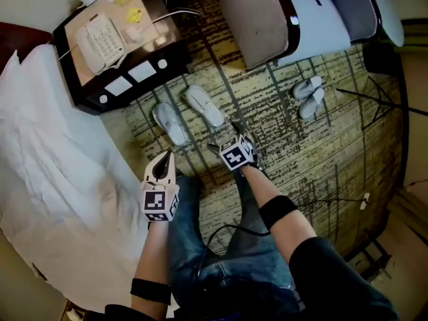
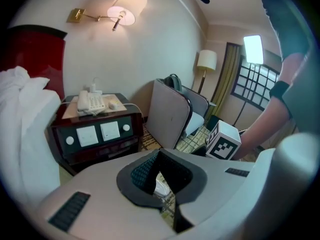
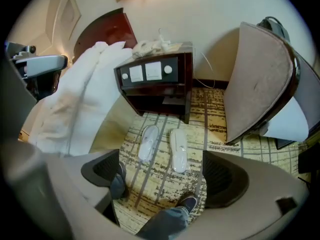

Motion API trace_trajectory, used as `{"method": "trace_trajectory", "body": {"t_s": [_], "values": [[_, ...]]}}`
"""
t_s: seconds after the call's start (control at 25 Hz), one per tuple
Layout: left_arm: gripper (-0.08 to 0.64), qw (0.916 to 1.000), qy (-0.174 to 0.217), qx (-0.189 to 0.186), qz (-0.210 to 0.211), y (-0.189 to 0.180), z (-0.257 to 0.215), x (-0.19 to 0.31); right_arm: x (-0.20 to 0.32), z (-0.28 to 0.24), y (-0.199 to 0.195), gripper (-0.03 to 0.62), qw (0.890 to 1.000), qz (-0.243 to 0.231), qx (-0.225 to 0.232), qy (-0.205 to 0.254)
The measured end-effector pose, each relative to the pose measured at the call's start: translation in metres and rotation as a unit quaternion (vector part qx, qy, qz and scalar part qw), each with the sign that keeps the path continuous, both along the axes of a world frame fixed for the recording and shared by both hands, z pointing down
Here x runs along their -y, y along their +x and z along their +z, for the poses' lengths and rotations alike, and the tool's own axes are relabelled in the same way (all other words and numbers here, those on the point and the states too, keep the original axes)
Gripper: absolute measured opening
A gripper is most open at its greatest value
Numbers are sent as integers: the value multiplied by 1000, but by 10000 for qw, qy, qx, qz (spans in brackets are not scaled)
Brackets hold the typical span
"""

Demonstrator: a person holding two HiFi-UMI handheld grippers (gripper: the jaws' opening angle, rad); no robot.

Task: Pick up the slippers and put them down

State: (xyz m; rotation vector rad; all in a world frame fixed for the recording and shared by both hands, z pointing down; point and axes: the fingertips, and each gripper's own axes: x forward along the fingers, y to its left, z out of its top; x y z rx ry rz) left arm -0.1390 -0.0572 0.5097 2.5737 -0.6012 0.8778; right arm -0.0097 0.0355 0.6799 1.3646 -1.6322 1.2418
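Right gripper point(image 3: 162, 176) gapes wide and empty, two white slippers point(image 3: 178, 149) on the carpet point(image 3: 215, 134) ahead of it; left gripper point(image 2: 167, 186) is pinched closed, holding nothing

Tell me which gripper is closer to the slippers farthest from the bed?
Right. The right gripper hangs left of that pair in the head view; the left gripper is farther left, beside the bed.

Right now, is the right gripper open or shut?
Open. In the right gripper view, the right gripper has its dark pads far apart; only carpet and the person's shoe show between them. It holds nothing.
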Motion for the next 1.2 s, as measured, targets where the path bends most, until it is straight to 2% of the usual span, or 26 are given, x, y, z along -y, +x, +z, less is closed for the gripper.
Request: {"method": "trace_trajectory", "body": {"t_s": [0.16,0.36,0.64,0.92,1.04,1.2], "values": [[0,9999,-23,14,-109,12,84,2,-4,93,3,546,9997,-136,22,-200],[0,10000,-20,49,66,25,200,-1,-8,213,3,547,9990,-278,-38,-353],[0,9995,-277,136,29,47,329,-8,-11,339,6,546,9989,-172,7,-432],[0,9991,-396,142,83,59,411,-21,-3,420,11,546,9990,-146,-246,-346],[0,9990,-394,160,99,59,433,-23,-2,449,6,546,9991,-86,-252,-315],[0,9992,-338,164,131,59,451,-21,4,471,10,545,9985,-49,-505,-188]]}}
